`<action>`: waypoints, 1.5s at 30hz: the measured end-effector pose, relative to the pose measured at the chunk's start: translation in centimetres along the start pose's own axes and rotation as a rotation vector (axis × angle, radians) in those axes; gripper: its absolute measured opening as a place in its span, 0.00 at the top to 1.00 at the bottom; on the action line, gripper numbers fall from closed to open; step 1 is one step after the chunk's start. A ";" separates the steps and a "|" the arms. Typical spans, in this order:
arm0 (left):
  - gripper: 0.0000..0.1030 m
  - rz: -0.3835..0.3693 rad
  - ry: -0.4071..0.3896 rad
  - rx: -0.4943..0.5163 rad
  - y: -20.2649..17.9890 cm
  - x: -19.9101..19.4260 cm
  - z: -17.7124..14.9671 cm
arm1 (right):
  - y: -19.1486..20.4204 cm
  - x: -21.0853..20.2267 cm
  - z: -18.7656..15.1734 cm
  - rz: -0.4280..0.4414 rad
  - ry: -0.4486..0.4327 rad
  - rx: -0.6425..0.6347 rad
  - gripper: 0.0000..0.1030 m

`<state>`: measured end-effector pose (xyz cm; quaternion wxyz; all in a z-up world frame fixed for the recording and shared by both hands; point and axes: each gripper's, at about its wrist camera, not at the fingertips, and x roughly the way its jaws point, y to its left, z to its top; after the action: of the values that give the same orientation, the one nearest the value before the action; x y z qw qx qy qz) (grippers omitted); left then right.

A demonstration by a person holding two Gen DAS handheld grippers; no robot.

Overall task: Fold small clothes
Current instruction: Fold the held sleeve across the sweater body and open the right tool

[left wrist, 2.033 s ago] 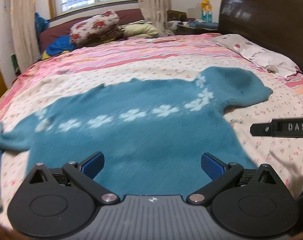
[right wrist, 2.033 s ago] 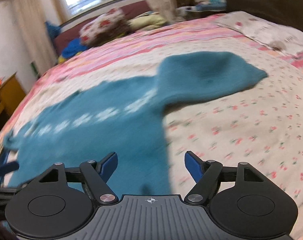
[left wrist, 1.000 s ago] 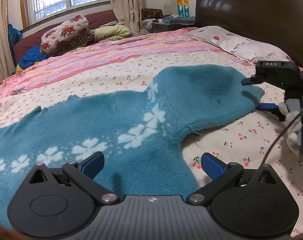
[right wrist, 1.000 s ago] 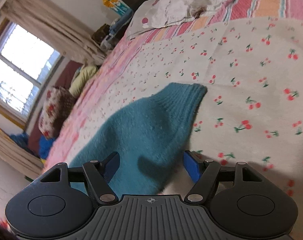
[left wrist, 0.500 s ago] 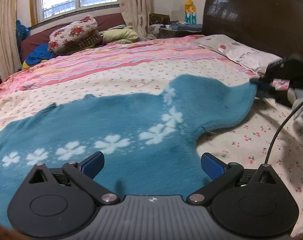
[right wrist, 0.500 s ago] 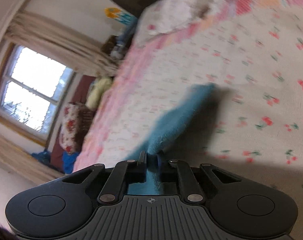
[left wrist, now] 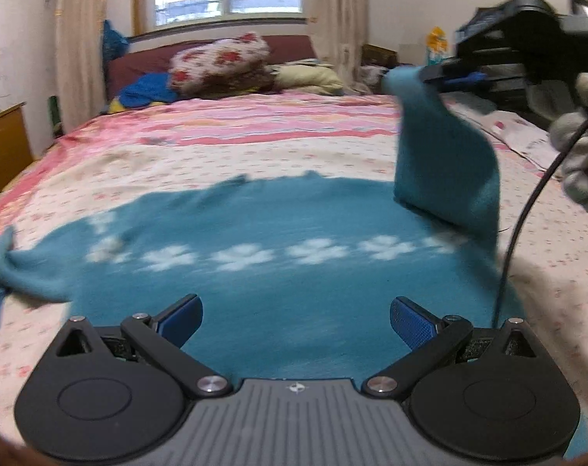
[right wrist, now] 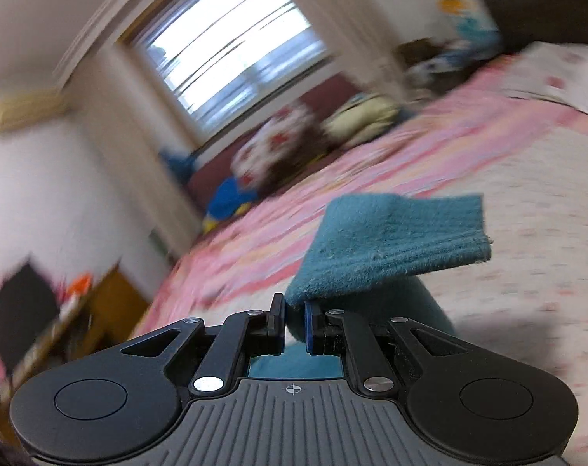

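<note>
A teal sweater (left wrist: pixel 278 287) with a row of white flowers lies spread on the bed. Its right sleeve (left wrist: pixel 445 163) is lifted off the bed and hangs from my right gripper (left wrist: pixel 455 75), seen at the upper right of the left wrist view. In the right wrist view the right gripper (right wrist: pixel 294 326) is shut on the sleeve's ribbed cuff (right wrist: pixel 395 240), which drapes over its pads. My left gripper (left wrist: pixel 296 316) hovers open above the sweater's lower body, with nothing between its fingers. The left sleeve (left wrist: pixel 18 264) lies flat at the far left.
The bed has a cherry-print and pink striped cover (left wrist: pixel 255 143). Floral cushions and pillows (left wrist: pixel 220 62) are piled under the window. A dark headboard (right wrist: pixel 546 4) and a pillow (left wrist: pixel 523 132) are on the right, a wooden cabinet (left wrist: pixel 2 143) on the left. A gloved hand (left wrist: pixel 581 147) and cable are at right.
My right gripper closed on the sleeve cuff, then rose and swung it up over the sweater's body. My left gripper slid leftwards along the sweater and stayed open.
</note>
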<state>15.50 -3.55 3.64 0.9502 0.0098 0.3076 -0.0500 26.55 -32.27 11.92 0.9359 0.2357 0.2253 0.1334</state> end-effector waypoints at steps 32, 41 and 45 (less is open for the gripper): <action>0.00 0.096 -0.052 -0.192 12.1 -2.1 -4.3 | 18.1 13.5 -18.7 -0.137 0.313 -0.767 0.79; 0.00 0.182 -0.077 -0.255 14.6 -2.5 -3.6 | 17.7 11.8 -18.4 -0.057 0.344 -0.704 0.63; 0.00 0.225 -0.098 -0.324 17.4 -3.3 -2.2 | 17.7 11.8 -19.3 -0.047 0.356 -0.713 0.60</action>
<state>13.38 14.16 3.58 0.9527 -0.1114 0.2622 0.1061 24.83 -5.59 1.40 0.9081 -0.1358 0.3291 0.2206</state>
